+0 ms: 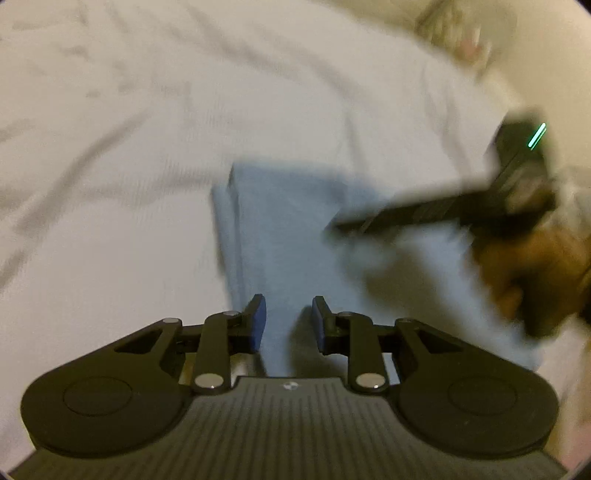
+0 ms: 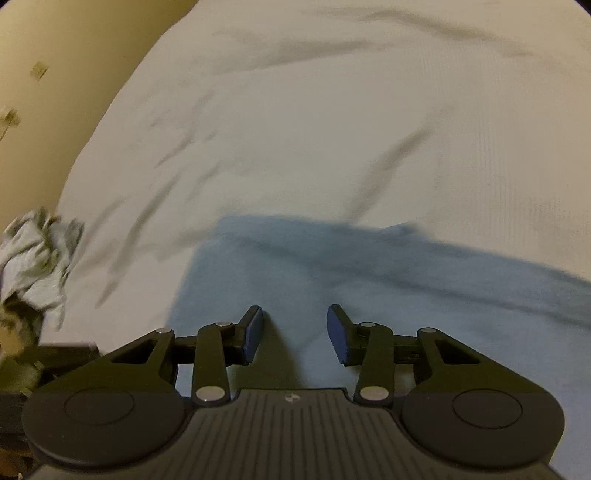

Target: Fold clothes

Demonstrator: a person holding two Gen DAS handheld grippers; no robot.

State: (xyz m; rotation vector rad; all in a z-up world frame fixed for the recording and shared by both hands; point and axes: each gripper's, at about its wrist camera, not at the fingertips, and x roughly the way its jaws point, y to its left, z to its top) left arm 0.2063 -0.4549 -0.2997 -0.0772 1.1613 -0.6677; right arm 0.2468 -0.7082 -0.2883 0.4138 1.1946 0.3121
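A light blue garment (image 1: 288,229) lies folded flat on a white bedsheet (image 1: 129,147). My left gripper (image 1: 289,314) hovers over its near end, open, with nothing between the blue pads. In the left wrist view the right gripper (image 1: 436,214) appears blurred at the right, held by a hand (image 1: 532,273), reaching over the garment's right side. In the right wrist view the same blue garment (image 2: 369,288) spreads below my right gripper (image 2: 295,325), which is open and empty just above the cloth.
A crumpled grey cloth (image 2: 37,258) lies at the bed's left edge, beside a beige wall (image 2: 55,74). The wrinkled white sheet (image 2: 332,129) stretches beyond the garment. A pale bundle (image 1: 454,29) sits at the far right.
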